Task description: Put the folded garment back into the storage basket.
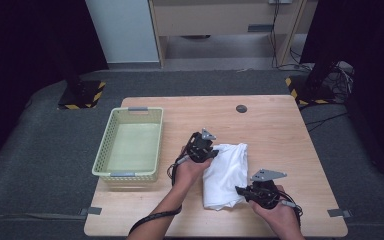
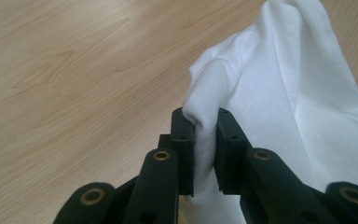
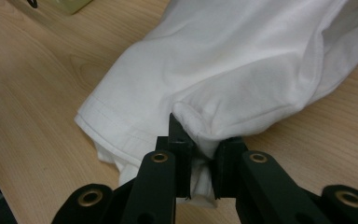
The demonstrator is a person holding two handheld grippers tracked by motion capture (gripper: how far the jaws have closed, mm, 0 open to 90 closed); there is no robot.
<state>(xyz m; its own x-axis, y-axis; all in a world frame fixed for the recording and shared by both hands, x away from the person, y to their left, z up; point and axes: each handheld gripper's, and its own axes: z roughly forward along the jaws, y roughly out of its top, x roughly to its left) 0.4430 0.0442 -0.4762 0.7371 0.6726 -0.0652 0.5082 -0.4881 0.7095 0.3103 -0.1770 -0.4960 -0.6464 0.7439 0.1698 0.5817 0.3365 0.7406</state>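
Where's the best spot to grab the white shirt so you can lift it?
Pinch the folded shirt at its two ends, where layers bunch into thick edges. The left gripper holds the far end, the right gripper the near hem, each coming in from the side.

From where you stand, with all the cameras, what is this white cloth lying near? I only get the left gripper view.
Observer: A pale green basket stands on the table beside the white cloth, to its left in the high view.
Operator: Is anything in it?
Observer: It looks empty.
Operator: Is my hand-held gripper the one holding the cloth?
Observer: The left hand-held gripper pinches a fold; the right hand-held gripper is clamped on a hemmed edge at the cloth's near end.
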